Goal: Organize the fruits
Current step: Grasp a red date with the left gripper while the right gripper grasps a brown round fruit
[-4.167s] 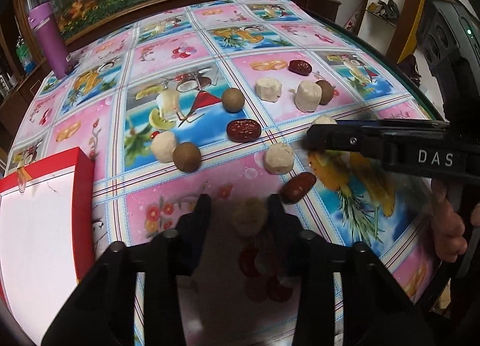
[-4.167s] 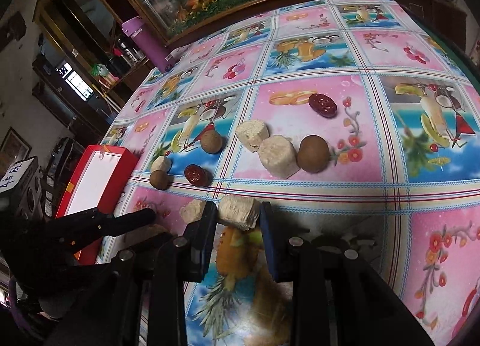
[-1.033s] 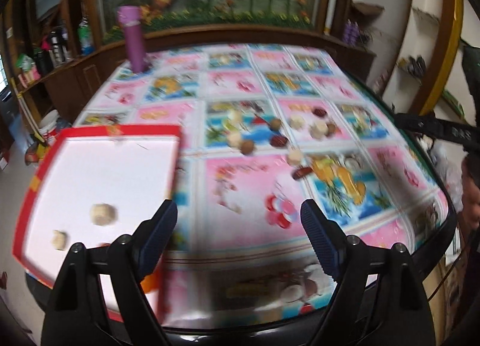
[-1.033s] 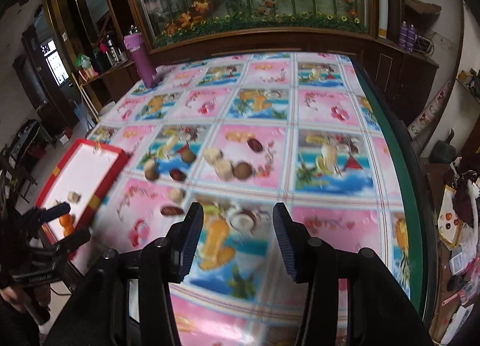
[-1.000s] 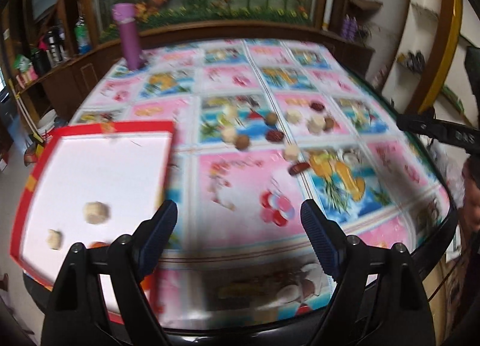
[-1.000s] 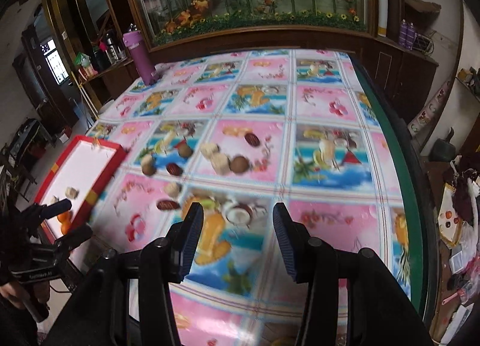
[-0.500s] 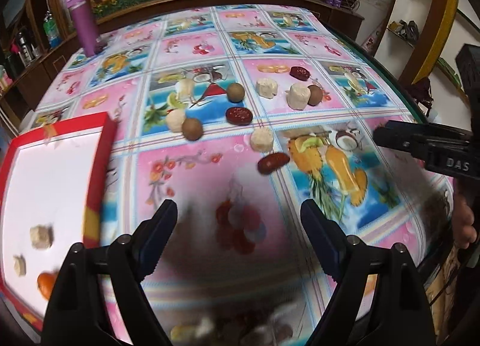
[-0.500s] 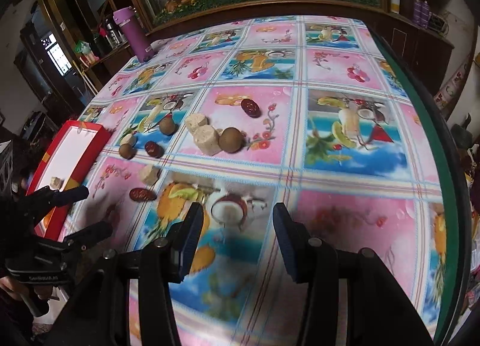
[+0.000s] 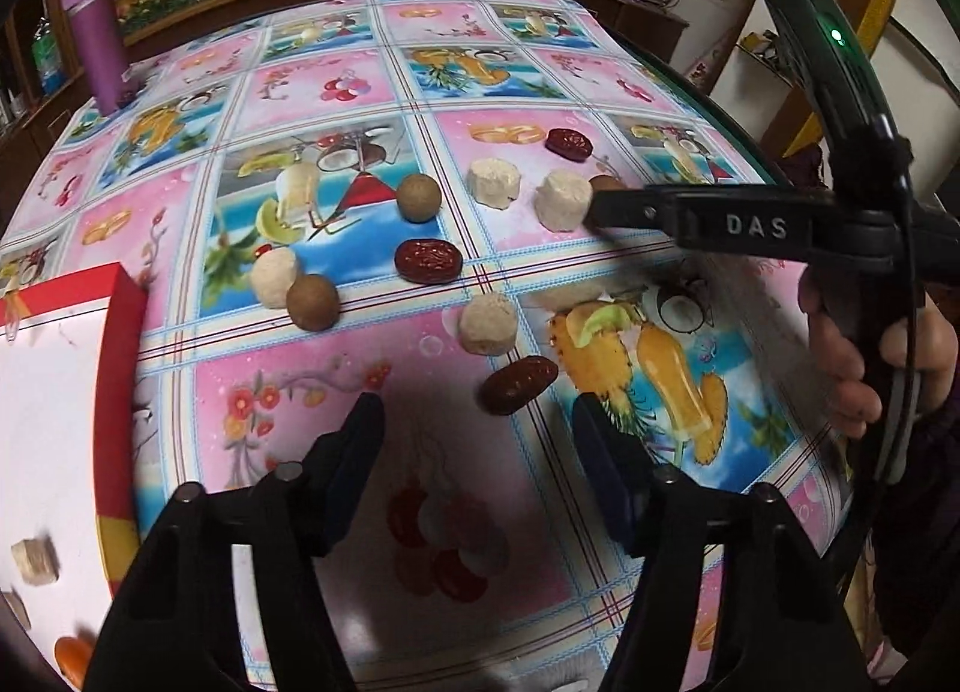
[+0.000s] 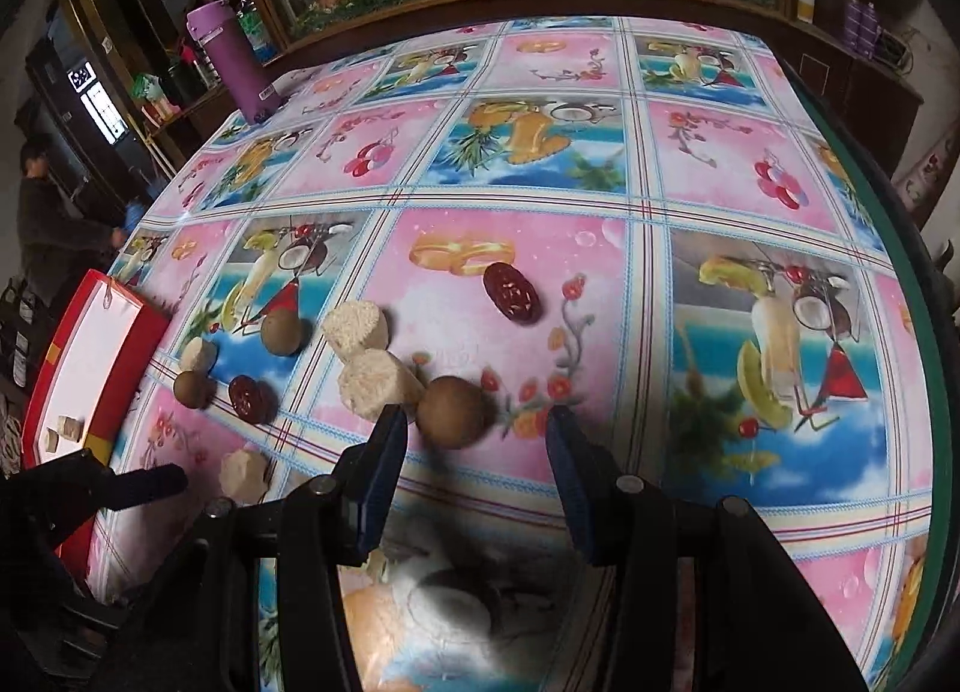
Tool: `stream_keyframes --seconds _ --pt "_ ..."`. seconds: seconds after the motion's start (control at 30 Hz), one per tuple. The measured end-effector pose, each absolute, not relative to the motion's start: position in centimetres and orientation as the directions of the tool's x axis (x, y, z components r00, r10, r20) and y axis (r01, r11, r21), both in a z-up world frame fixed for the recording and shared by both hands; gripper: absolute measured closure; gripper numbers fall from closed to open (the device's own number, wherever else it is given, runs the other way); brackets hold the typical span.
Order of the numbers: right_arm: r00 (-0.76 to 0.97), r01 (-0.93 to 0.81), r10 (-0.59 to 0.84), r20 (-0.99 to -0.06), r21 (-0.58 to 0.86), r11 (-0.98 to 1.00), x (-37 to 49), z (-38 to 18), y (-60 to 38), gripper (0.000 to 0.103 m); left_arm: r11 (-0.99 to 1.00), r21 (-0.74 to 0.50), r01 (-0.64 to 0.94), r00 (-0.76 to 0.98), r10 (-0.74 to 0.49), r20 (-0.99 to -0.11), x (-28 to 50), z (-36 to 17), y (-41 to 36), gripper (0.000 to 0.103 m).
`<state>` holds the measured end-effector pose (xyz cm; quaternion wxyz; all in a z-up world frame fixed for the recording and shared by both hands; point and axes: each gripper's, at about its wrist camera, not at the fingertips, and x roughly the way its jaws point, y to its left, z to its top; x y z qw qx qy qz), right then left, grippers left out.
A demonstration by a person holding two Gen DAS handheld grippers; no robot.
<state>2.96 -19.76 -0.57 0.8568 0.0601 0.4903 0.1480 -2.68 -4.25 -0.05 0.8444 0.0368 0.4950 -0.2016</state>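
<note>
Loose fruits lie on the patterned tablecloth: red dates, brown round fruits and pale chunks. My left gripper is open and empty, low over the table, with a red date just ahead between the fingertips and a pale chunk beyond it. My right gripper is open, with a brown round fruit lying between its fingertips, nearer the left one. A pale chunk touches that fruit on the left. The red-rimmed white tray at the left holds pale pieces and an orange piece.
A purple bottle stands at the table's far left corner. Another date, brown fruits and chunks lie mid-table. The right gripper's finger crosses the left wrist view. The green table edge runs along the right.
Both grippers have come down from high over the table to the fruits. The left left the tray side for the near date; the right now straddles the brown fruit.
</note>
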Motion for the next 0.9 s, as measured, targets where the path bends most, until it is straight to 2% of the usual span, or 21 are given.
stream_keyframes --seconds 0.27,0.33,0.63,0.9 --pt "0.496 -0.196 0.334 -0.801 0.271 0.942 3.5 -0.6 -19.6 0.056 0.898 -0.171 0.405 0.406 -0.345 -0.847 -2.1 -0.2 -5.1 0.052" --pt "0.505 -0.197 0.335 -0.795 0.271 0.942 3.5 -0.7 -19.7 0.06 0.889 -0.18 0.421 0.397 -0.359 -0.845 -2.1 -0.2 -5.5 0.059" --pt "0.519 -0.208 0.354 -0.778 0.287 0.935 3.3 -0.8 -20.3 0.07 0.876 -0.195 0.441 0.399 -0.386 -0.832 -2.1 -0.4 -6.4 0.075" --pt "0.515 -0.23 0.334 -0.789 0.248 0.941 2.7 -0.8 -19.6 0.07 0.884 -0.176 0.433 0.416 -0.369 -0.832 -2.5 -0.4 -6.8 0.075"
